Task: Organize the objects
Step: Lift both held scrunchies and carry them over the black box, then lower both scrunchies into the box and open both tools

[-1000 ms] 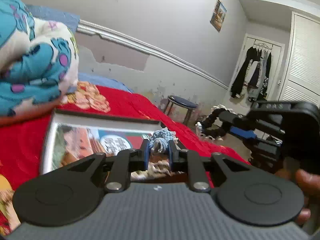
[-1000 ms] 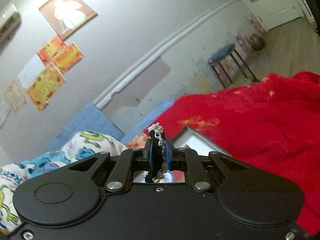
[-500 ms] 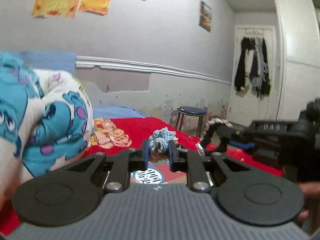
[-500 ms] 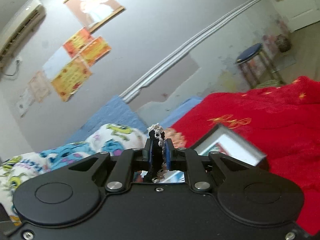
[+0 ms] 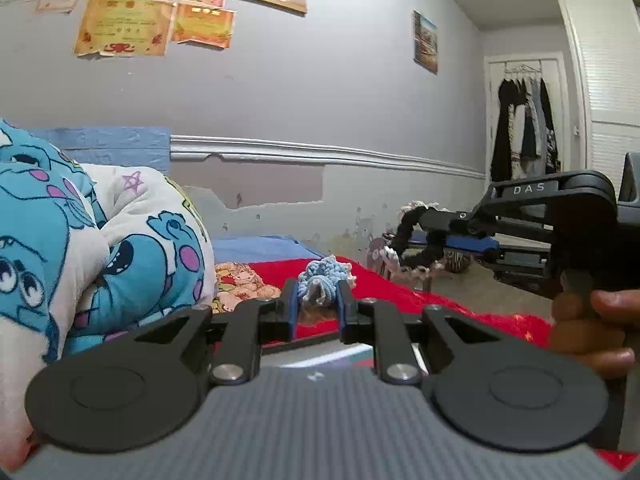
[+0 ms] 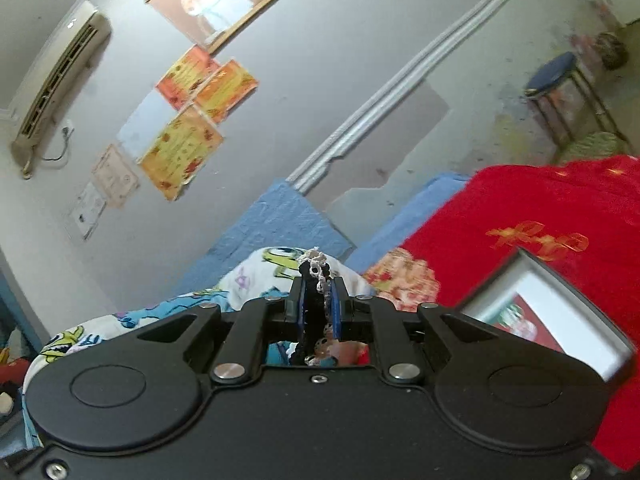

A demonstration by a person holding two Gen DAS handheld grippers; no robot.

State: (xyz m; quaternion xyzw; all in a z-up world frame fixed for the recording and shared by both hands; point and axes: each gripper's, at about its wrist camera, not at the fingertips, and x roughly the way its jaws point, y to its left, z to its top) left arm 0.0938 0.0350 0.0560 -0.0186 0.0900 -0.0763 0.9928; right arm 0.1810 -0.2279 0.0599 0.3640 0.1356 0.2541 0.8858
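Observation:
My left gripper (image 5: 318,294) is shut on a light blue crocheted piece with a white edge (image 5: 323,280), held up above the red bedspread (image 5: 420,300). In the left wrist view the right gripper (image 5: 412,236) enters from the right, held by a hand (image 5: 592,324), with a black crocheted piece edged in white (image 5: 416,236) hanging from its tip. In its own view, my right gripper (image 6: 318,292) is shut on that black piece (image 6: 314,304), whose white lace trim (image 6: 314,258) sticks out above the fingertips.
A framed picture (image 6: 536,312) lies flat on the red bedspread (image 6: 540,216). A bundled cartoon-print blanket (image 5: 80,240) fills the left side. A blue-topped stool (image 6: 560,88) stands by the wall. Clothes (image 5: 524,128) hang on a far door.
Both grippers have risen with their crocheted pieces. The left view has levelled out, so the frame has dropped below the fingers. The right gripper has swung left, towards the blanket and wall.

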